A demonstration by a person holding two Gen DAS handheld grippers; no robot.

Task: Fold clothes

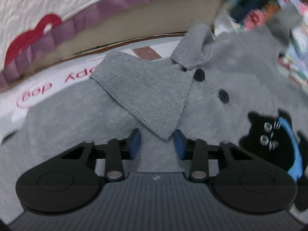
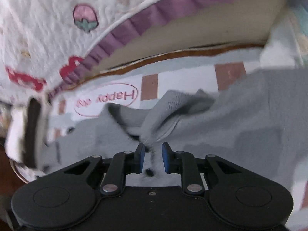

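Note:
A grey sweater [image 1: 240, 80] lies spread on a white printed sheet [image 1: 48, 80]. It has a ribbed knit collar [image 1: 146, 94], two black buttons [image 1: 199, 74] and a black cat patch [image 1: 273, 140] at the right. My left gripper [image 1: 157, 141] is open, its blue pads either side of the collar's lower tip, just above the cloth. In the right wrist view the same sweater [image 2: 250, 119] fills the right and middle, bunched at the collar [image 2: 173, 105]. My right gripper [image 2: 153, 156] is open and close over the fabric, holding nothing.
A mattress with a white quilt and purple frill [image 1: 86, 17] runs along the far side, also in the right wrist view [image 2: 134, 25]. A pile of colourful clothes [image 1: 269, 9] sits at the far right. The sheet bears pink lettering [image 2: 107, 99] and brown squares [image 2: 150, 85].

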